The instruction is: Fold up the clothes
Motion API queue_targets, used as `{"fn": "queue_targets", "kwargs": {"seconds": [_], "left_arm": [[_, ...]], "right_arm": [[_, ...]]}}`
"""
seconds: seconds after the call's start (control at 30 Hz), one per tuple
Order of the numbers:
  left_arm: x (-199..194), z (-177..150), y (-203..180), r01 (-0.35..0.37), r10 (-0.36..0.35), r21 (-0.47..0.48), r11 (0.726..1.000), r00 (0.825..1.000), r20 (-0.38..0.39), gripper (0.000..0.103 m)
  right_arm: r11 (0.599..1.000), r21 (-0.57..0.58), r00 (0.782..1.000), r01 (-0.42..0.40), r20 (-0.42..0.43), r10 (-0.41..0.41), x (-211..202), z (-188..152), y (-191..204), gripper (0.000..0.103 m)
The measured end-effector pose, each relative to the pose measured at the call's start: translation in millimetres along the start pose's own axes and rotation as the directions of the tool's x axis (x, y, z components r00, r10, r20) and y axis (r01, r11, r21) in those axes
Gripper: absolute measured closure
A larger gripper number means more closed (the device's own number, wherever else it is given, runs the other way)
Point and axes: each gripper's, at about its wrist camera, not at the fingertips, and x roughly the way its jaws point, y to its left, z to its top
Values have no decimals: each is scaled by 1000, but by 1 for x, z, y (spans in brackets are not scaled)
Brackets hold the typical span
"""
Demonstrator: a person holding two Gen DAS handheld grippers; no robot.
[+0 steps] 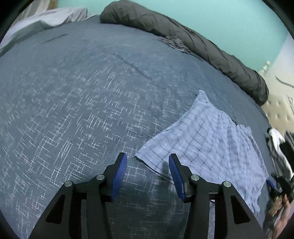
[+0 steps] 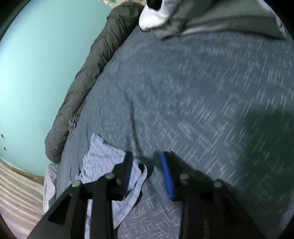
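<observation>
A light blue checked garment (image 1: 211, 147) lies spread flat on the dark blue patterned bed cover (image 1: 82, 110), to the right in the left wrist view. My left gripper (image 1: 148, 159) hangs open just above the garment's near left corner, which sits between the blue pads and is not gripped. My right gripper (image 2: 146, 157) is also open, over the rumpled edge of the same garment (image 2: 102, 158); its left finger (image 2: 127, 169) overlaps the cloth. In the left wrist view the right gripper (image 1: 273, 185) shows at the garment's far right edge.
A rolled dark grey blanket (image 1: 193, 40) runs along the teal wall. Grey and white clothes (image 2: 183, 16) are heaped at the far end of the bed. A pale sheet (image 1: 46, 18) lies at the back left. The bed's edge and striped floor (image 2: 16, 193) are at lower left.
</observation>
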Motion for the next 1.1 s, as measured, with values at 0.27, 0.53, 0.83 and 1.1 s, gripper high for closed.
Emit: {"fn": "queue_targets", "kwargs": {"seconds": [0.27,0.53,0.83,1.1], "left_arm": [[12,4,1,76,-77,-38,996,997,-11,63],[11,5,1,91,-91,-50,995,996,-4,97],[6,9,11,72,-71,-81,994,997,25,97],[13,8,14,64,-65,-82,995,998,-10,97]], "right_arm": [[1000,-27,1000,-17,-26,16,11,2,0,65],[992,-123,997,-13,-76,4,22,-7,18,101],[988,-131,996,75,-27,-79,17,0,12,101],[984,-151,993,91,-59,-101,16,1,15,89]]}}
